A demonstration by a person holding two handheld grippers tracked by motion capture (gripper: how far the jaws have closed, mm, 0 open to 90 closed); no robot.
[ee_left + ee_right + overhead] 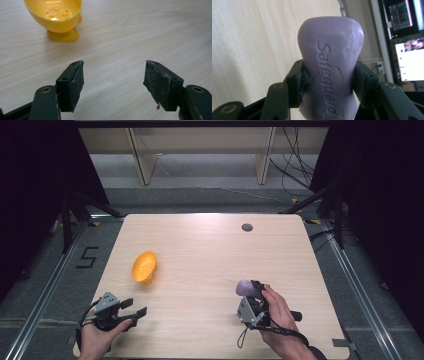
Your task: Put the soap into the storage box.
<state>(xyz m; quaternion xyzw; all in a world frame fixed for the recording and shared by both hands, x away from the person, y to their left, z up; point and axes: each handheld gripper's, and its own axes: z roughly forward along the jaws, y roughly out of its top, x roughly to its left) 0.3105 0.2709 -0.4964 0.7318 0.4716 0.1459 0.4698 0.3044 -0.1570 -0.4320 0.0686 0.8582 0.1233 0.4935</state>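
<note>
Bearing embossed lettering, purple soap bar [332, 70] looks waisted.

Each hand carries a black two-jaw gripper topped by a grey three-cornered plate. The left gripper [134, 311] has blocky black jaws faced with worn, frayed dark pads and brass-ringed pivot screws. The right gripper [250, 290] trails a black cable looping past the wrist.

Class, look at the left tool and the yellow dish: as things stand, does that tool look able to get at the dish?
Probably yes. The left tool is open and holds nothing, and bare table lies between it and the yellow dish. The right tool, shut on the purple soap, is off to the side.
</note>
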